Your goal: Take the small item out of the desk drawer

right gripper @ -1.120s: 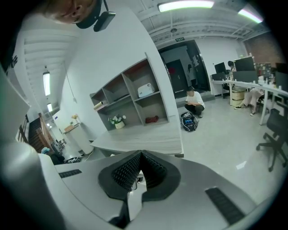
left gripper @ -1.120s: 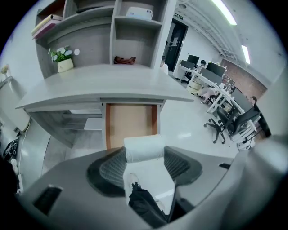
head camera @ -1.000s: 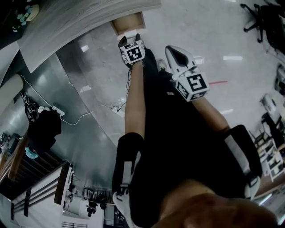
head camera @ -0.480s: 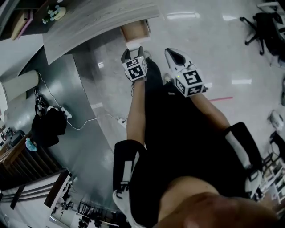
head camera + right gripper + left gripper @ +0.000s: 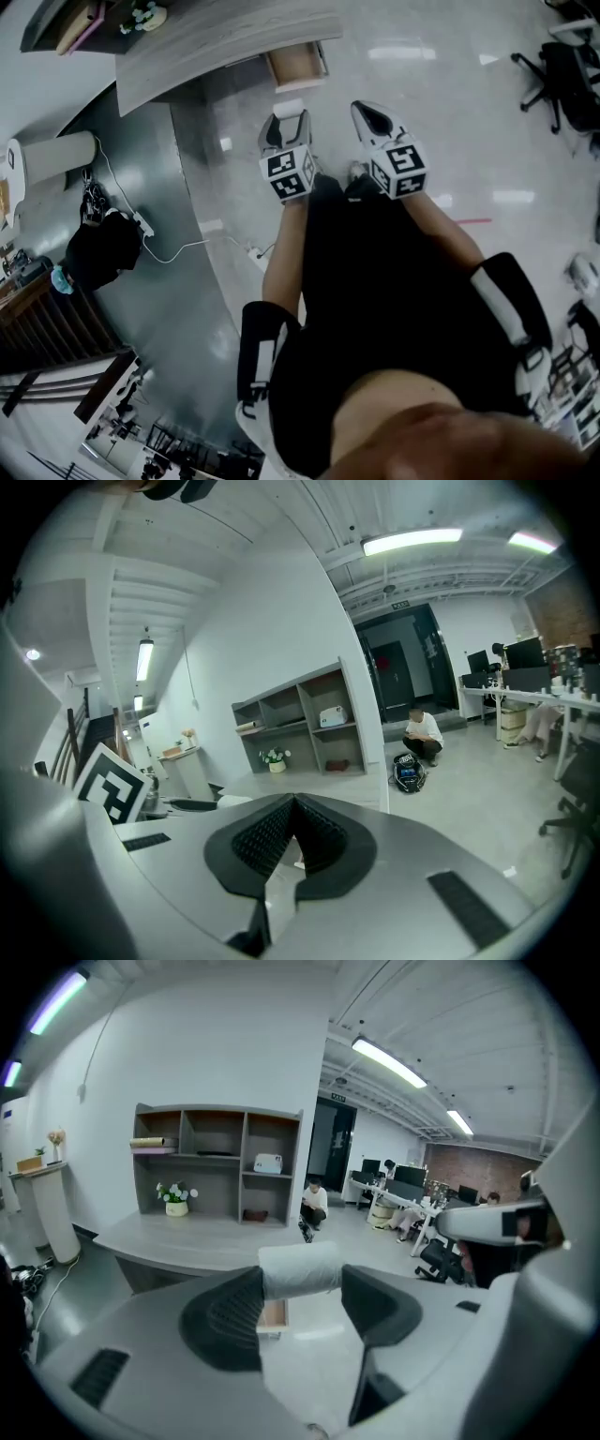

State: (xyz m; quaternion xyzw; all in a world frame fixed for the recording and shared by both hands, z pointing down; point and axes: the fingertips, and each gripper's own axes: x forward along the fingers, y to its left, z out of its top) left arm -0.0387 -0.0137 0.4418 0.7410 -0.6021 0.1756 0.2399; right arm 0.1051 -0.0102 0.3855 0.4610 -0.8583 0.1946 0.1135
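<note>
We are looking steeply down on a pale, glossy floor, with the curved grey desk sweeping across the top of the head view. In the left gripper view a grey shelf unit is standing on the far side of that desk, with a little pot of flowers beside it. The desk drawer is hanging open under the desk's edge, showing its wood-coloured inside.

Both tools are reaching out over the floor in front of the drawer, side by side and near each other. The left gripper is clamping the small item, a white roll, right at its jaw tips. The roll is lying crosswise: its long axis is running level from one jaw to the other, one end pressing against each dark pad, so it is pointing left and right across the tool and not along it. From the head view the white piece is sitting clear of the drawer, out over the floor, between the drawer front and the marker cube. Past the roll, through the gap of the jaws, we are catching the open drawer lower down.

The right gripper is riding with its ribbed pads pressed together at the tips, and we are seeing nothing between them
</note>
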